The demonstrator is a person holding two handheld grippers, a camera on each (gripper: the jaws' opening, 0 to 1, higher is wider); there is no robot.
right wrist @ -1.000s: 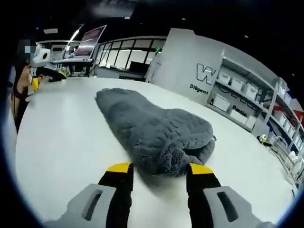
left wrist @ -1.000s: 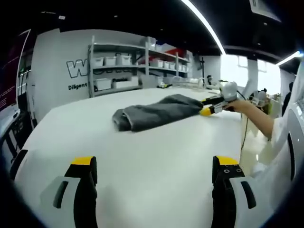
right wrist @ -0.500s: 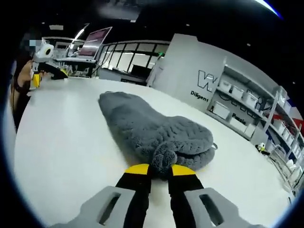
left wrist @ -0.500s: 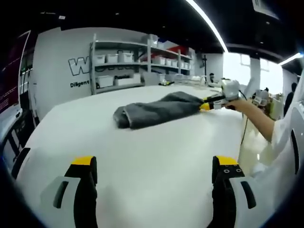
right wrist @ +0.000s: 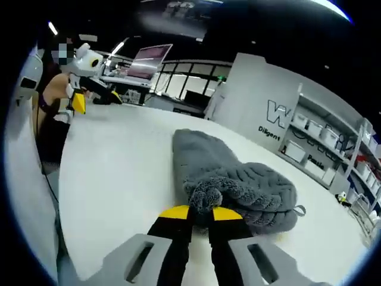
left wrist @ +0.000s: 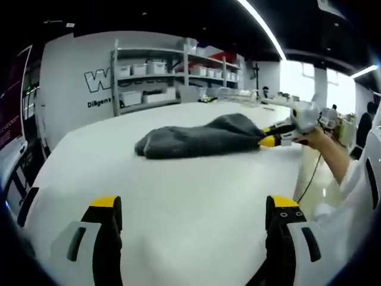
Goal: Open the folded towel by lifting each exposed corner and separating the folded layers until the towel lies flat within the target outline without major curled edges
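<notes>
1. The grey towel (right wrist: 238,182) lies folded and bunched on the white table (left wrist: 178,196). Our right gripper (right wrist: 199,213) is clamped on a tuft at its near end, with the jaws nearly touching.
2. Our left gripper (left wrist: 193,205) is spread wide and holds nothing, well apart from the towel (left wrist: 196,138).
3. We judge the pinch may have caught several layers; lifting would then drag the whole bundle instead of peeling one fold.
4. With nothing pinning the far end, the towel could slide across the smooth table.
5. We see no outline, so the towel could be spread in the wrong place.
</notes>
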